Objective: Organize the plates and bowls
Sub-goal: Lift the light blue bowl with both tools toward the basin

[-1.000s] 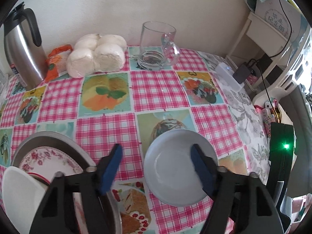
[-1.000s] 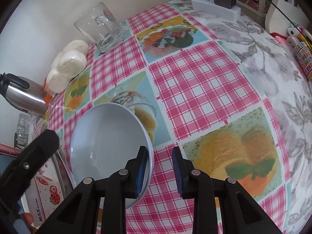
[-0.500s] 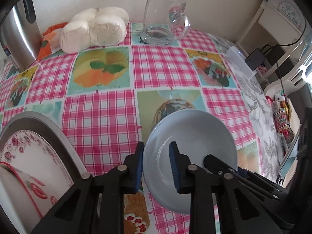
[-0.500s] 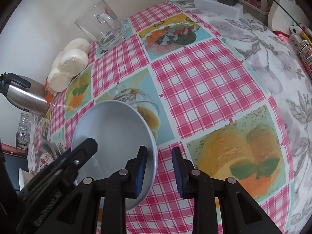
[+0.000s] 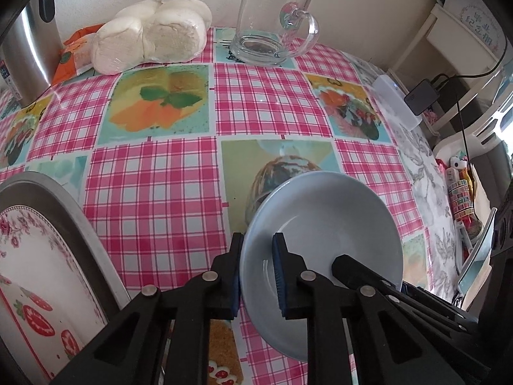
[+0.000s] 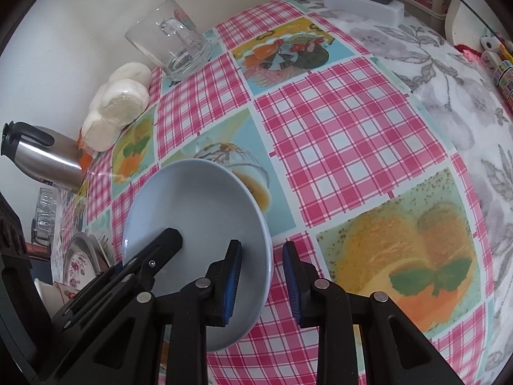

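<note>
my left gripper [image 5: 256, 272] is clenched on the near-left rim of the pale blue bowl [image 5: 336, 224], one pad outside, one inside. my right gripper [image 6: 261, 284] straddles the opposite rim, inner pad against the wall, a gap showing at the outer pad; i cannot tell whether it truly pinches. the bowl sits tilted over the checked tablecloth [image 5: 154, 199]. a floral plate [image 5: 32, 256] lies in a metal tray [image 5: 80, 224] to the left. a glass mug [image 5: 272, 22] stands by the wall.
</note>
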### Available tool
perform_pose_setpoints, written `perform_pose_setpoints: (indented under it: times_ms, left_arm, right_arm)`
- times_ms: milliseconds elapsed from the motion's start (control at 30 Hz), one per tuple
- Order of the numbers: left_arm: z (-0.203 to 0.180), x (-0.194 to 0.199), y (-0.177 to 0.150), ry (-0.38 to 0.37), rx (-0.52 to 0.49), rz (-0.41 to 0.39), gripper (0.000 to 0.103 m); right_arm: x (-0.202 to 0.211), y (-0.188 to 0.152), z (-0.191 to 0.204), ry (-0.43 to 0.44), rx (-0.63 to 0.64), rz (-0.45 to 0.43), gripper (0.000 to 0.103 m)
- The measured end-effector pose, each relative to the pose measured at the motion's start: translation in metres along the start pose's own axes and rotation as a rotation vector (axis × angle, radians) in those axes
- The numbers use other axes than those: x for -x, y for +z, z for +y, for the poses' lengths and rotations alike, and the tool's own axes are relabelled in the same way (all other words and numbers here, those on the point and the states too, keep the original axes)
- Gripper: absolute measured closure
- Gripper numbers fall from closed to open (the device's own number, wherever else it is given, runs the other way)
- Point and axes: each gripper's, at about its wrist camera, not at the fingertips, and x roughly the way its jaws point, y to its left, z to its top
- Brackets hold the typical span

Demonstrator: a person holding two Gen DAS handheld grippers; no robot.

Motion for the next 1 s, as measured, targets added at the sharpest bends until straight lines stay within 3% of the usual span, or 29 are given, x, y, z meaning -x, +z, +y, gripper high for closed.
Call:
perform_pose_setpoints:
  times_ms: [167, 267, 467, 1000]
  left_arm:
    - [0.001, -0.001, 0.0, -0.019, 0.007, 0.008, 0.086]
    - [0.005, -0.001, 0.0, -0.07, 0.04, 0.027, 0.093]
    - [-0.002, 0.007, 0.002, -0.105, 0.031, 0.015, 0.089]
    - [-0.011, 0.1, 0.014, -0.149, -0.019, -0.167, 0.088]
  right_arm:
    - [0.002, -0.001, 0.0, -0.015, 0.006, -0.002, 0.074]
    - [0.002, -0.001, 0.003, -0.032, 0.013, -0.001, 0.075]
    - [0.003, 0.001, 0.004, -0.049, 0.007, 0.003, 0.076]
    - [0.081, 0.009, 0.029, 0.01, 0.042, -0.187, 0.076]
